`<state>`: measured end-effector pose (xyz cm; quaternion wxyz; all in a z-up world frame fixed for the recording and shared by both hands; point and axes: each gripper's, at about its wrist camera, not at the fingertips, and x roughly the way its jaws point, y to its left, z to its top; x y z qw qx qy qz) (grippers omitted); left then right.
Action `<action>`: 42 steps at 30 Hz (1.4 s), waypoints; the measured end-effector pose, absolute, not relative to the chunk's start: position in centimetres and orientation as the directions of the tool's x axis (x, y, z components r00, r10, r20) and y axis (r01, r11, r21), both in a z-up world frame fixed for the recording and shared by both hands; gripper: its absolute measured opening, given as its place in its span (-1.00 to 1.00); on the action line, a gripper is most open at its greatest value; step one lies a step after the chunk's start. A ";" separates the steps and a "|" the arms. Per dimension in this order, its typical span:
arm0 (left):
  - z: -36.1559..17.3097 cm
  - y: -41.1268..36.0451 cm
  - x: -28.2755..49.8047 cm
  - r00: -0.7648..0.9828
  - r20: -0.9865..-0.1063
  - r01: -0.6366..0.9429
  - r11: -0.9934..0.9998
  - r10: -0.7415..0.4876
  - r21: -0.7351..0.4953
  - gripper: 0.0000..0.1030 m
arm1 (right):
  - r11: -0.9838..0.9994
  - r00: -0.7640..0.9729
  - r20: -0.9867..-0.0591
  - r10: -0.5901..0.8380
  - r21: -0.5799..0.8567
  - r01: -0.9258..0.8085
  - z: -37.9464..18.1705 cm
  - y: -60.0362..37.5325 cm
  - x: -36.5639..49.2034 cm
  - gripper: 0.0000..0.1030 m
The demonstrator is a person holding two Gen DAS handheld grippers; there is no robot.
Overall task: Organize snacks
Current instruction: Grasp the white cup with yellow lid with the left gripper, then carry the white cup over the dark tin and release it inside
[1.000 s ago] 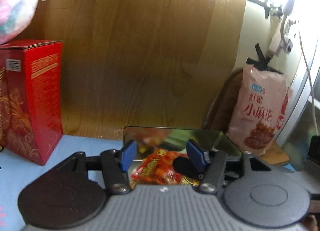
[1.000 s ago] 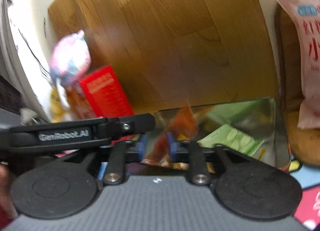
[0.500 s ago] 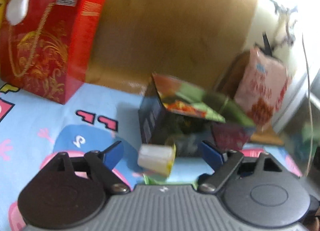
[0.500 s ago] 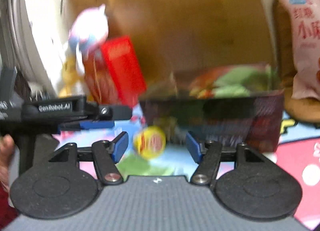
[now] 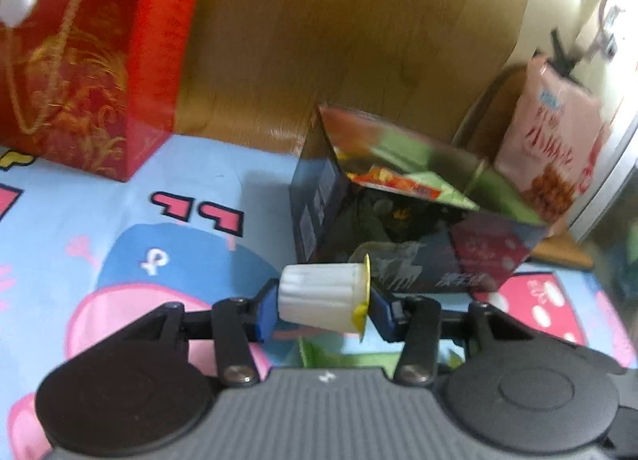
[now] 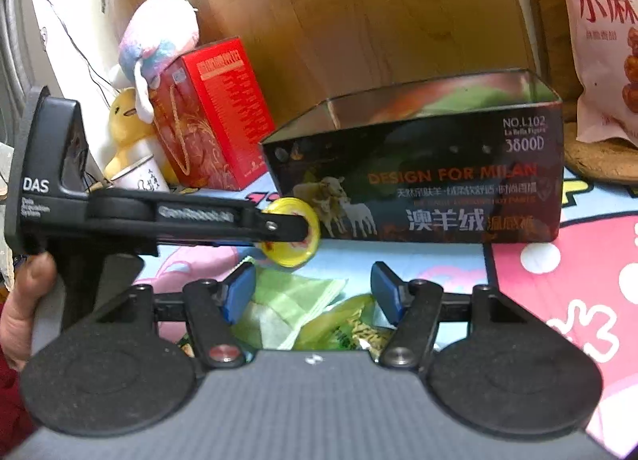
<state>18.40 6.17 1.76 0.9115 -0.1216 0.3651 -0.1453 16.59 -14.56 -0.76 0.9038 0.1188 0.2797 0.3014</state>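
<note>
In the left wrist view, low in the frame, the left hand-held gripper (image 5: 323, 310) is clamped on a small white jelly cup (image 5: 323, 297) lying on its side, one blue pad on the cup's base and the other against its yellow foil lid; its jaws have just been closing, with the cup between them. The right wrist view shows that same cup end-on as a yellow disc (image 6: 293, 234) at left of centre, with a person's hand (image 6: 24, 312) gripping the handle at the far left edge. In the lower middle of that view the right hand-held gripper (image 6: 312, 297) stands with its jaws apart over green snack packets (image 6: 297, 310) that lie on the cartoon-printed mat (image 5: 119, 221); the pads do not press on them. Just beyond the cup sits the dark printed box (image 5: 418, 244), open at the top, with orange and green packets (image 5: 398, 181) visible inside it. It stands on the mat in the middle right of the left wrist view. Farther back, in the upper left, a red gift box (image 5: 91, 73) stands upright with a gold cord handle. A pink plush toy (image 6: 159, 37) rests on top of it, and a yellow plush (image 6: 127, 121) sits beside it. In the upper right a pink bag of fried dough twists (image 5: 554, 149) leans upright behind the dark box. A wooden panel (image 5: 339, 33) closes the background.
</note>
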 end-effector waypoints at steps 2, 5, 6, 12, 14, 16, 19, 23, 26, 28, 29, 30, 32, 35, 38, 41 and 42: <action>2.6 7.3 16.7 0.692 -0.611 0.186 0.913 -0.384 -0.363 -0.12 | 0.774 0.665 -0.400 0.631 0.370 -0.513 -0.5 -14.6 15.8 0.28; 3.2 9.3 13.4 0.686 -0.588 0.208 0.890 -0.429 -0.406 -0.12 | 0.746 0.641 -0.382 0.666 0.364 -0.558 -0.1 -14.4 14.3 0.28; 3.2 10.0 12.3 0.677 -0.584 0.213 0.880 -0.447 -0.425 -0.12 | 0.727 0.623 -0.375 0.686 0.377 -0.574 0.0 -14.5 13.7 0.28; 1.9 12.2 6.1 0.611 -0.580 0.251 0.826 -0.540 -0.505 -0.12 | 0.577 0.469 -0.346 0.813 0.375 -0.725 0.6 -14.2 7.8 0.36; 1.6 12.1 4.3 0.586 -0.586 0.281 0.819 -0.559 -0.501 -0.11 | 0.544 0.419 -0.374 0.828 0.349 -0.763 0.4 -13.7 6.1 0.45; 1.1 11.5 3.0 0.556 -0.592 0.302 0.805 -0.584 -0.511 -0.11 | 0.539 0.398 -0.419 0.816 0.302 -0.786 0.1 -13.1 4.9 0.45; 0.1 10.2 2.0 0.522 -0.605 0.319 0.795 -0.601 -0.515 -0.11 | 0.552 0.386 -0.497 0.777 0.245 -0.797 -0.5 -12.0 3.9 0.45; 0.6 8.6 1.1 0.538 -0.608 0.336 0.810 -0.583 -0.480 0.31 | 0.588 0.419 -0.518 0.746 0.218 -0.779 -0.4 -11.5 3.5 0.30; 1.0 8.4 1.1 0.532 -0.595 0.353 0.797 -0.602 -0.490 0.41 | 0.606 0.441 -0.521 0.731 0.198 -0.770 -0.3 -11.6 3.2 0.21; 1.1 8.7 1.1 0.524 -0.578 0.358 0.777 -0.626 -0.517 0.41 | 0.619 0.452 -0.519 0.725 0.203 -0.759 -0.4 -12.0 3.0 0.18; 1.0 9.0 1.2 0.518 -0.570 0.353 0.767 -0.637 -0.536 0.41 | 0.624 0.457 -0.517 0.724 0.209 -0.753 -0.5 -12.4 3.1 0.18; 0.8 9.2 1.4 0.509 -0.566 0.343 0.756 -0.649 -0.558 0.41 | 0.630 0.461 -0.515 0.722 0.214 -0.747 -0.6 -12.7 3.0 0.18; 0.1 9.4 1.8 0.487 -0.568 0.313 0.740 -0.663 -0.595 0.29 | 0.634 0.465 -0.514 0.721 0.218 -0.742 -0.7 -13.1 2.9 0.18; -0.5 9.3 2.0 0.473 -0.560 0.301 0.722 -0.680 -0.622 0.07 | 0.632 0.465 -0.513 0.721 0.212 -0.745 -0.8 -12.9 2.7 0.16; -0.6 8.9 2.1 0.477 -0.553 0.305 0.718 -0.684 -0.625 0.06 | 0.639 0.476 -0.511 0.716 0.205 -0.741 -0.9 -12.4 2.8 -0.01; -0.6 8.7 2.3 0.472 -0.549 0.303 0.712 -0.690 -0.634 0.06 | 0.645 0.483 -0.509 0.713 0.206 -0.736 -0.8 -12.8 3.0 -0.05; -0.6 8.5 2.4 0.470 -0.549 0.301 0.710 -0.691 -0.637 0.06 | 0.647 0.484 -0.507 0.713 0.210 -0.733 -0.8 -12.9 3.1 -0.06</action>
